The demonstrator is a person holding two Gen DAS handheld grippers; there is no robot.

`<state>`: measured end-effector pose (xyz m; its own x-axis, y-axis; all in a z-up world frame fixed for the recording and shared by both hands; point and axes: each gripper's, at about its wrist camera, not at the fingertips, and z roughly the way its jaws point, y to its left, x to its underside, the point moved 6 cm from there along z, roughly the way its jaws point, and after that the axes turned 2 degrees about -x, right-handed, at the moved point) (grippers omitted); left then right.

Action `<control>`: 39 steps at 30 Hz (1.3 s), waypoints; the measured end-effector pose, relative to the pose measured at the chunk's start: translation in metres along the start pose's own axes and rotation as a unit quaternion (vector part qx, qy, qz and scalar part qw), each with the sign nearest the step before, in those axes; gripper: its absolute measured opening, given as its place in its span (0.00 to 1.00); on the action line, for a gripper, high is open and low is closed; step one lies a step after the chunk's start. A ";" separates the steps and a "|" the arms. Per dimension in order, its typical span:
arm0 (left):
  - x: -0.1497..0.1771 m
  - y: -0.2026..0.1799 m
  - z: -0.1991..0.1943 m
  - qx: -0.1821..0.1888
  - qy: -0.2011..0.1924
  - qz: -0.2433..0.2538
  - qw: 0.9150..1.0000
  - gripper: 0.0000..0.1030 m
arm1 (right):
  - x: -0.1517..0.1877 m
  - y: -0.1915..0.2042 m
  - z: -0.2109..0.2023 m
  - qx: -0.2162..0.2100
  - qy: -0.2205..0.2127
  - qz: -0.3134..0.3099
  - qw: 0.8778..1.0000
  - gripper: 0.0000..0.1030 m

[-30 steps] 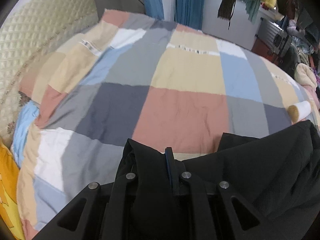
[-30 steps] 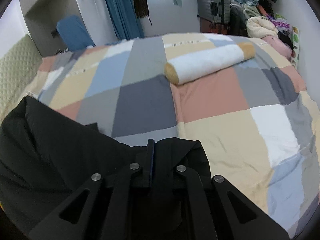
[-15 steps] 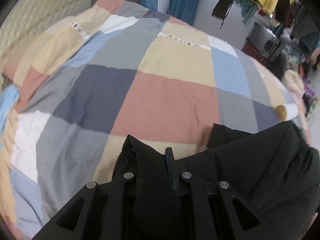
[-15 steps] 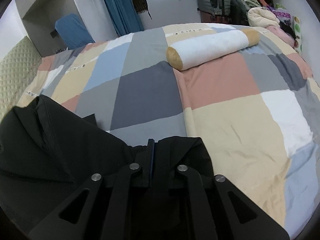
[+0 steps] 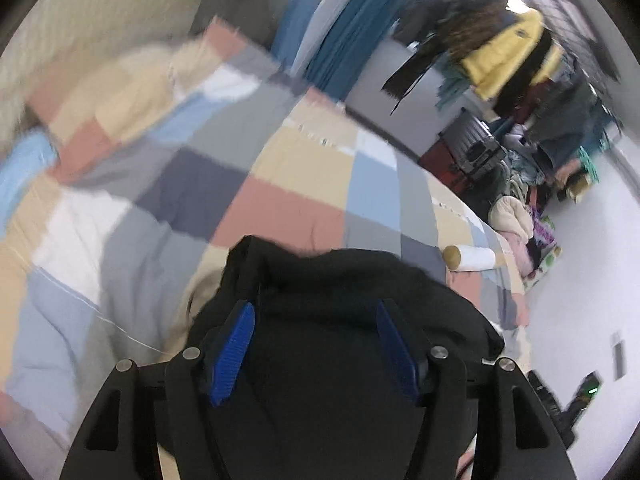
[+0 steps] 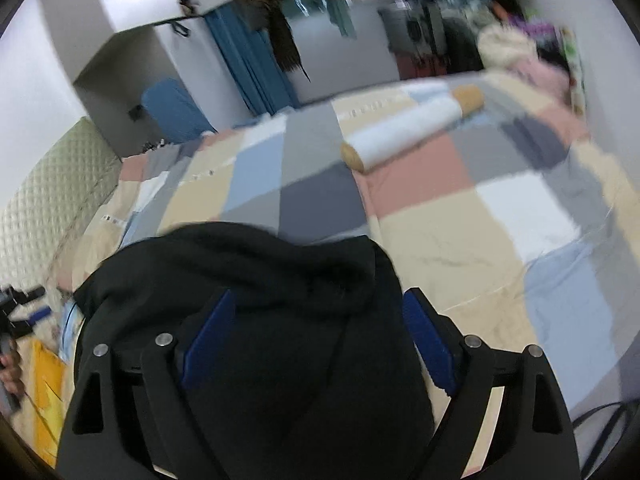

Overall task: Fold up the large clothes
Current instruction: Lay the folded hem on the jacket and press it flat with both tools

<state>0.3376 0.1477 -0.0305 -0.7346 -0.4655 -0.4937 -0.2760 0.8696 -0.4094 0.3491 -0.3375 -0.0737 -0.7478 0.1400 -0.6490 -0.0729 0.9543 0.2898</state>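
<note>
- Left gripper (image 5: 314,312): its jaws have just been opening and now stand well apart, blue pads (image 5: 234,350) bare. The black garment (image 5: 340,280) lies heaped between and beyond them; neither pad presses on it.
- Right gripper (image 6: 320,312): jaws likewise have just been opening, spread wide, with the same black garment (image 6: 248,264) bunched in the gap. Whether the cloth brushes the inner pad faces is hard to tell, as black fabric merges with the black fingers.
- Garment's lower part is hidden behind both gripper bodies, so its full shape and fold cannot be made out.
- It rests on the near edge of the patchwork bedspread (image 5: 280,208), whose squares are smeared by motion blur on the left.
- White bolster with tan ends (image 6: 408,136) lies further up the bed, apart from the garment; the left view cuts it off at one end.
- Hanging clothes (image 5: 504,52) and the pile beyond the bed are too blurred to sort out.
- At the right view's left edge a hand (image 6: 10,368) shows only partly.
</note>
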 end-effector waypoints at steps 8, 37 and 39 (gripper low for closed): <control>0.036 -0.078 -0.014 -0.016 -0.047 0.125 0.991 0.61 | 0.015 0.067 -0.028 -0.009 -0.039 -0.073 0.997 0.85; 0.074 -0.038 0.152 -0.050 -0.087 0.222 0.970 0.70 | 0.062 0.078 0.134 -0.009 -0.012 -0.092 0.996 1.00; 0.072 -0.038 0.155 -0.047 -0.087 0.223 0.970 0.70 | 0.063 0.079 0.138 -0.011 -0.013 -0.093 0.995 1.00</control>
<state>0.3908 0.0559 -0.1694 -0.6806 -0.0528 -0.7308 -0.0154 0.9982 -0.0577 0.3880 -0.2170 -0.1889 -0.7022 -0.0319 -0.7113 -0.2239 0.9582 0.1781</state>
